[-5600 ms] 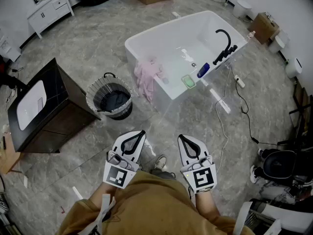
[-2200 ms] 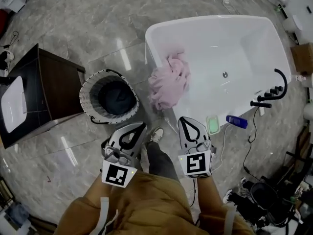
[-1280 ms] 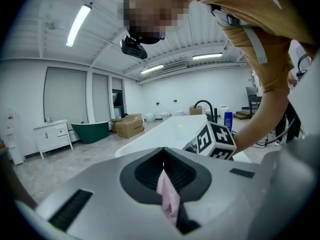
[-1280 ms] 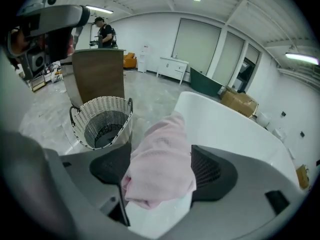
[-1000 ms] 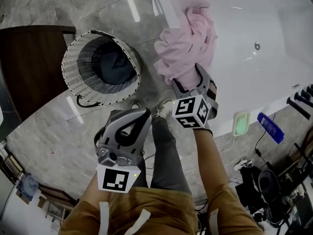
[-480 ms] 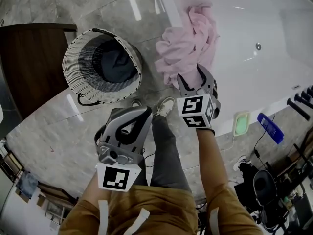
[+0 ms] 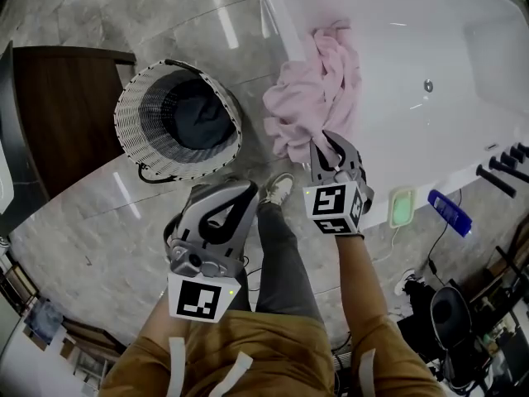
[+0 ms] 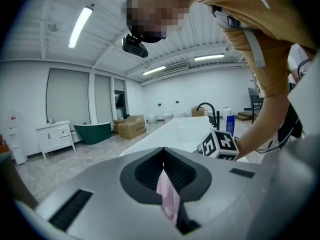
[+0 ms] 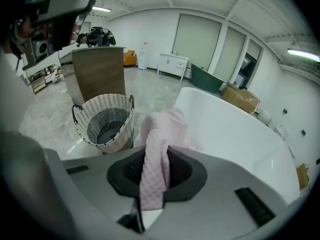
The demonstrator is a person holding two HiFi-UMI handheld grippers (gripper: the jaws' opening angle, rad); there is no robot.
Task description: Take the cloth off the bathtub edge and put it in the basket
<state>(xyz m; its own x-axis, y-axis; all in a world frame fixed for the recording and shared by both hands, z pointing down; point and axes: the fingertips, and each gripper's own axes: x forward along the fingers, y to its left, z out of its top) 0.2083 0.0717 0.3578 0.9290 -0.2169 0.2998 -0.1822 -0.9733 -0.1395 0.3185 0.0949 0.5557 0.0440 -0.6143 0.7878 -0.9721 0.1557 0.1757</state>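
1. My right gripper (image 7: 329,145) is clenched on the crumpled pink waffle-weave cloth (image 7: 318,89) — in the right gripper view a fold of it runs straight between the jaws and hangs out below them.
2. The cloth lies draped over the rim of the white oval bathtub (image 7: 397,48), at the end nearest the basket. Part of it spills down the outer wall.
3. My left gripper (image 7: 245,190) hangs lower in the head view, well apart from the cloth, its jaws pressed together at the tips and grasping nothing. In the left gripper view a sliver of pink shows through the slot between them — that is the cloth farther off.
4. The round white wicker basket (image 7: 132,118) stands on the grey marble floor (image 7: 99,238) just beside the tub, with something dark lying in its bottom.
5. A dark wooden cabinet (image 7: 58,114) stands left of the basket.
6. On the tub's edge, right of my right gripper, sit a green soap dish (image 7: 402,208) and a blue bottle (image 7: 449,212).
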